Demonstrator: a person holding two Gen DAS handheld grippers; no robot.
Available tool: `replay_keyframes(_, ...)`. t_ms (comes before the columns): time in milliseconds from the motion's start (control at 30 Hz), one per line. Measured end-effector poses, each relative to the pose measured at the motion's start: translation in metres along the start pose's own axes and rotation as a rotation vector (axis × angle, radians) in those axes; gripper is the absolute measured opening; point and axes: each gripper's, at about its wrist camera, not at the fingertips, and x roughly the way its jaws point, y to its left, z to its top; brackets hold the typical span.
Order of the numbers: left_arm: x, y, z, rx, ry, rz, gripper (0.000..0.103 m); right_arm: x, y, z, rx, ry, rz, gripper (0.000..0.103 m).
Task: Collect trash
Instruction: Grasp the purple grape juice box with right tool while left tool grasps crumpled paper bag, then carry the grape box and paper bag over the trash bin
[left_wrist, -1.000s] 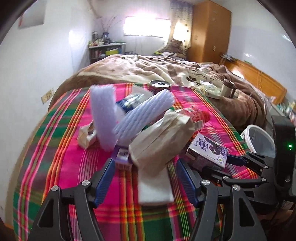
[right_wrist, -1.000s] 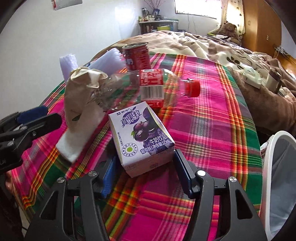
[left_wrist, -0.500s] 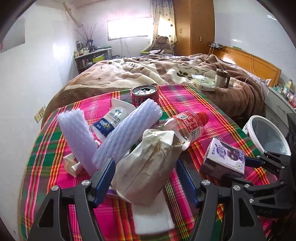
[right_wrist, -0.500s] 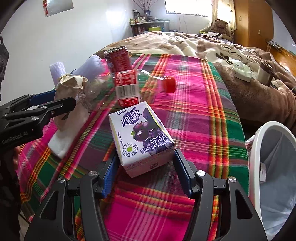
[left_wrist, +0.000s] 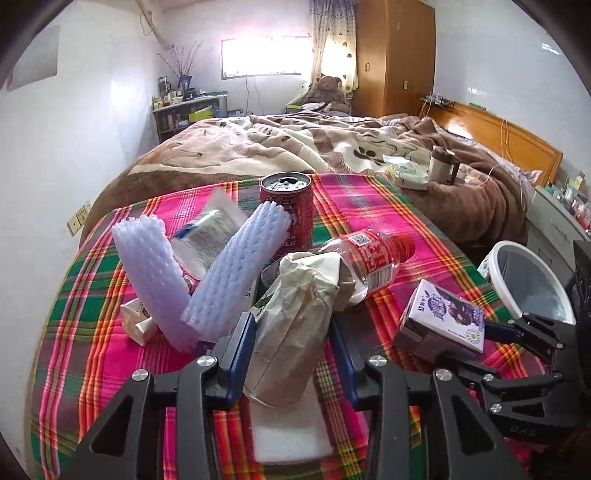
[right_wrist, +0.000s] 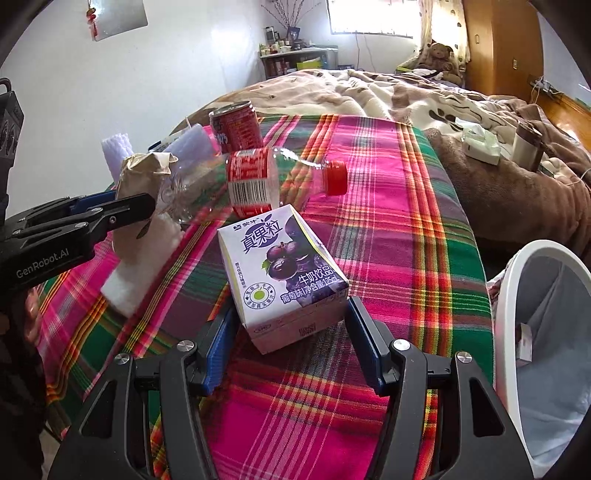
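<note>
Two foam sleeves (left_wrist: 147, 273) | one can (left_wrist: 287, 206) | left gripper (left_wrist: 291, 354) closing on paper bag (left_wrist: 295, 332) | right gripper (right_wrist: 291, 332) grasping carton (right_wrist: 280, 273)

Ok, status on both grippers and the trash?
Left gripper closing around paper bag. Right gripper holding milk carton. Bin open at right, path clear.

We see our left gripper (left_wrist: 291, 347) closing around the crumpled paper bag (left_wrist: 295, 332) on the plaid cloth (left_wrist: 92, 332). Right of it, our right gripper (left_wrist: 447, 332) holds the purple milk carton (left_wrist: 443, 314) near the white bin (left_wrist: 532, 288).
</note>
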Motion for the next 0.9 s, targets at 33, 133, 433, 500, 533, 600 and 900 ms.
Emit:
replay_keyframes(33, -0.001, 0.000, 0.000, -0.004, -0.002, -0.001, 0.041, -0.001, 0.000, 0.000, 0.001, -0.003, 0.001, 0.060)
replay_keyframes(133, -0.007, -0.001, -0.002, -0.016, -0.013, 0.005, 0.041, -0.005, -0.002, -0.001, 0.008, -0.022, 0.001, 0.060)
replay_keyframes(433, -0.032, -0.020, -0.003, -0.003, -0.053, -0.016, 0.041, -0.021, -0.004, -0.002, 0.015, -0.071, 0.008, 0.060)
replay_keyframes(500, -0.037, -0.024, -0.003, -0.002, -0.061, -0.023, 0.041, -0.027, -0.005, -0.002, 0.019, -0.085, 0.006, 0.060)
replay_keyframes(533, -0.040, -0.027, -0.003, 0.000, -0.067, -0.027, 0.041, -0.029, -0.006, -0.002, 0.022, -0.090, 0.005, 0.060)
replay_keyframes(600, -0.046, -0.033, -0.002, 0.005, -0.076, -0.034, 0.041, -0.036, -0.011, -0.003, 0.033, -0.106, 0.001, 0.060)
replay_keyframes(900, -0.061, -0.070, 0.002, 0.031, -0.103, -0.084, 0.041, -0.073, -0.036, -0.006, 0.061, -0.181, -0.047, 0.060)
